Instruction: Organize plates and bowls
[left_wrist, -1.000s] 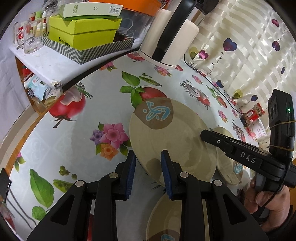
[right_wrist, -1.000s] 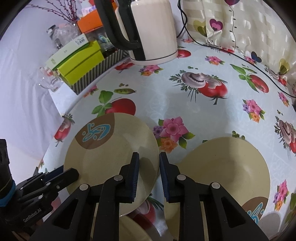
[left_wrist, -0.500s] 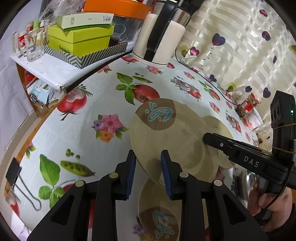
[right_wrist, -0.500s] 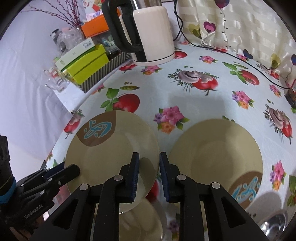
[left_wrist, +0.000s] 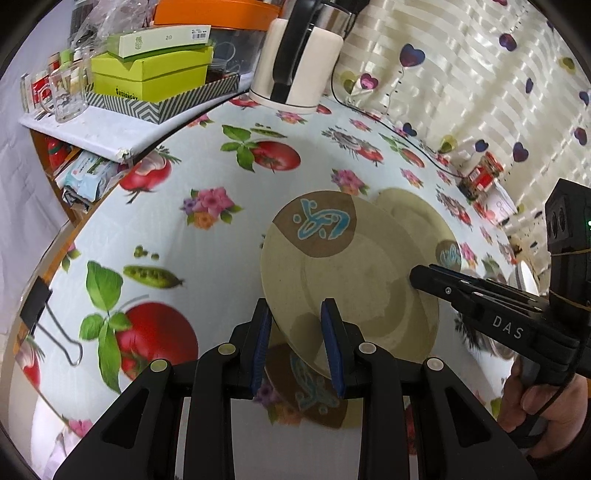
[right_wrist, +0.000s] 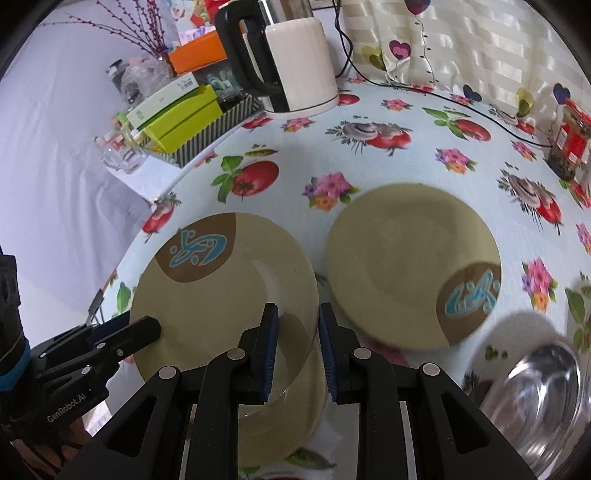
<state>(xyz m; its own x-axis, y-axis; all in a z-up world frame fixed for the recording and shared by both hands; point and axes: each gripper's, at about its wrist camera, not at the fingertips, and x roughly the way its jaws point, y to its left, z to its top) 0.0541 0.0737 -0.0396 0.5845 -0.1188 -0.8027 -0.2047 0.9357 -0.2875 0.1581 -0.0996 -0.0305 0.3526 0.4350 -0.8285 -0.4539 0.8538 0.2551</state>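
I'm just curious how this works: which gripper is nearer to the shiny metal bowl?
Right. The right gripper is beside the metal bowl, which lies just to its right. The left gripper is on the far side of the lifted plate, farther from it.

I count three beige plates (right_wrist: 225, 291) (right_wrist: 412, 266) (right_wrist: 291, 417), one steel bowl (right_wrist: 539, 402), one kettle (right_wrist: 295, 70) and my two tongs (left_wrist: 297, 339) (right_wrist: 295, 345).
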